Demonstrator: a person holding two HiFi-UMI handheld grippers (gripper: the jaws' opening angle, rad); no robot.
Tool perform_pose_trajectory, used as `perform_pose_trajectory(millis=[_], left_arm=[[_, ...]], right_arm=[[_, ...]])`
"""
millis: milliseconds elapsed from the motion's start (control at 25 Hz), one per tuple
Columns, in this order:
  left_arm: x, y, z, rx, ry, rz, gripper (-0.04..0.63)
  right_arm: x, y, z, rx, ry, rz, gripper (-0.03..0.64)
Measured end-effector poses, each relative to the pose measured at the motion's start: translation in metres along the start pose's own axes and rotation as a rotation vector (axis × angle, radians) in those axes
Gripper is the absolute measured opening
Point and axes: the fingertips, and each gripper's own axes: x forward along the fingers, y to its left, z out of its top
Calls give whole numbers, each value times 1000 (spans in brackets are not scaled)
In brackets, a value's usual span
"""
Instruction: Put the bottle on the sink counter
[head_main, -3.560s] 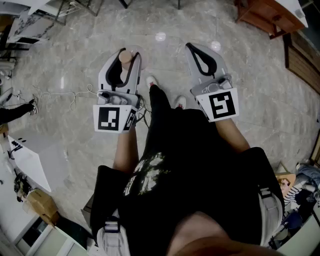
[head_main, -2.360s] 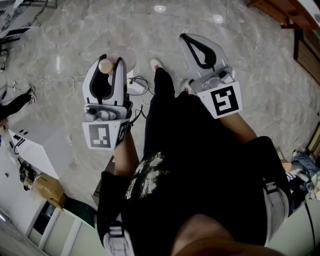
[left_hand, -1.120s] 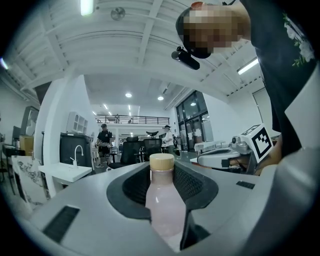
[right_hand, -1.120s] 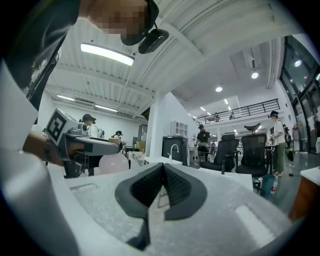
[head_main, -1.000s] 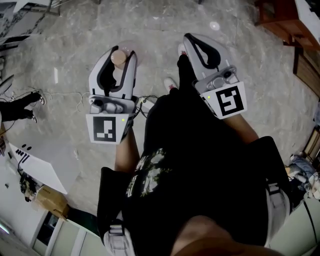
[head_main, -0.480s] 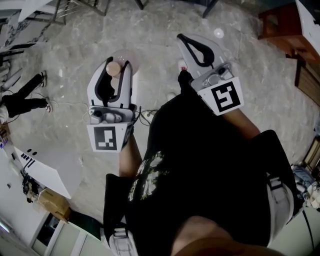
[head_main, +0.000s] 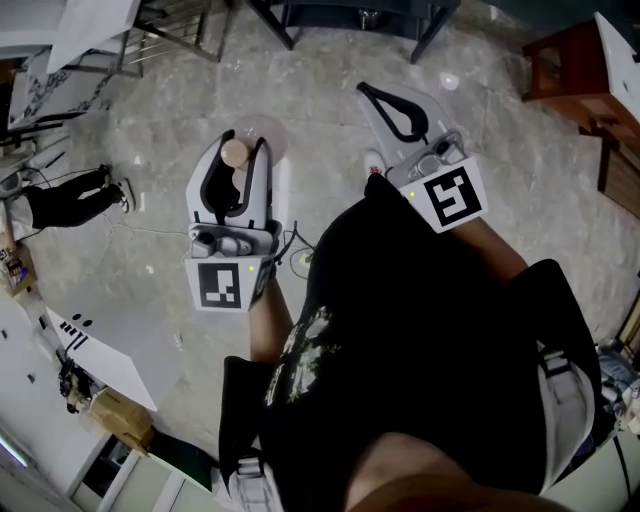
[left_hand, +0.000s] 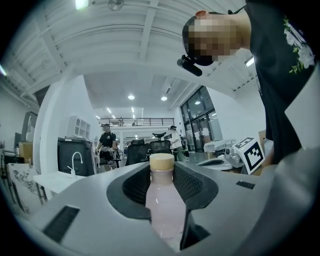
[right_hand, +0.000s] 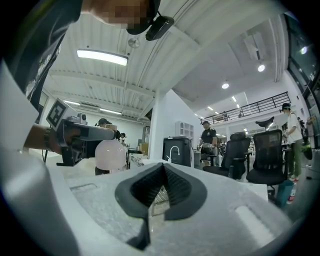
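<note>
A pale pink bottle (left_hand: 162, 202) with a tan cap (head_main: 233, 153) stands upright between the jaws of my left gripper (left_hand: 162, 175), which is shut on its body. From the head view, the left gripper (head_main: 243, 145) hangs over the marble floor with the bottle's cap pointing up. To its right, my right gripper (head_main: 366, 92) is shut with nothing in it, its tips meeting in the right gripper view (right_hand: 161, 169). The bottle's round base (right_hand: 111, 154) shows at that view's left. A white counter (left_hand: 47, 181) with a curved faucet (left_hand: 76, 161) lies some way ahead.
Black office chairs (right_hand: 262, 157) and standing people (left_hand: 106, 142) fill the room beyond. On the floor there are a cable (head_main: 150, 232), a person's dark legs (head_main: 70, 200) at the left, chair legs (head_main: 345, 15) at the top, and wooden furniture (head_main: 575, 60) at the right.
The floor has slid under both grippers as the person walks; chair legs have come into sight at the top. The left gripper still holds the bottle and the right stays shut.
</note>
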Motion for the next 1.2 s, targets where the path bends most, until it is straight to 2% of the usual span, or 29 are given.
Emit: perform_pose_trajectory(millis=[200, 360, 560, 760, 960, 1200], left_arm=[[45, 9, -6, -3, -20, 20, 149], [73, 25, -25, -54, -2, 55, 149], [107, 51, -29, -58, 4, 38, 149], [142, 79, -37, -40, 18, -18, 149], [171, 150, -43, -36, 32, -73, 149], [203, 225, -32, -8, 27, -145, 149]], right_arm=[[19, -48, -11, -26, 7, 11, -5], [40, -70, -14, -21, 0, 14, -5], [78, -83, -17, -27, 15, 38, -5], [118, -100, -26, -5, 36, 10, -5], [194, -106, -18, -30, 41, -22, -5], [270, -112, 4, -51, 41, -82, -5]])
